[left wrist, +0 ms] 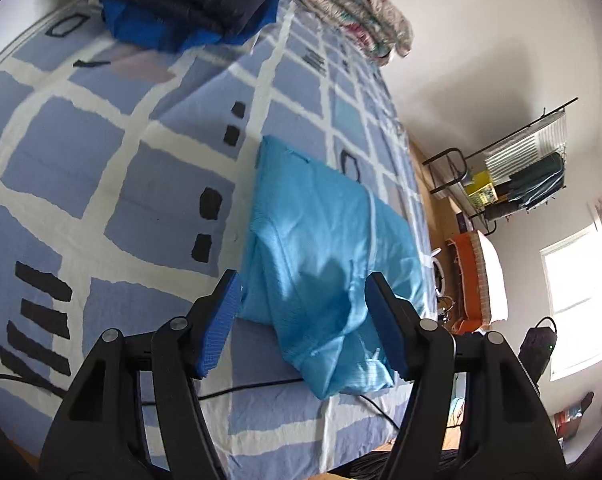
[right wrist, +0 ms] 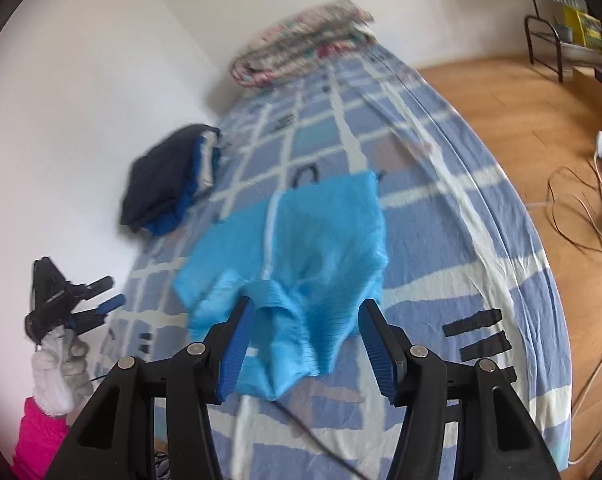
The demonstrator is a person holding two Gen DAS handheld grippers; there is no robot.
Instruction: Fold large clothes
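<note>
A light blue garment (left wrist: pixel 325 240) lies partly folded on the bed, its near end bunched. It also shows in the right wrist view (right wrist: pixel 301 248). My left gripper (left wrist: pixel 301 304) is open and empty, hovering just above the garment's near end. My right gripper (right wrist: pixel 307 332) is open and empty, above the garment's near bunched edge. The left gripper shows from outside in the right wrist view (right wrist: pixel 97 304), held by a gloved hand at the bed's left side.
The bed has a blue and white checked sheet (left wrist: pixel 101 160). A stack of folded dark and blue clothes (left wrist: pixel 181 0) sits by the wall, also in the right view (right wrist: pixel 169 176). A floral quilt (right wrist: pixel 301 40) lies at the far end. A black cable (right wrist: pixel 313 436) crosses the near sheet. Wooden floor (right wrist: pixel 541 120) lies right.
</note>
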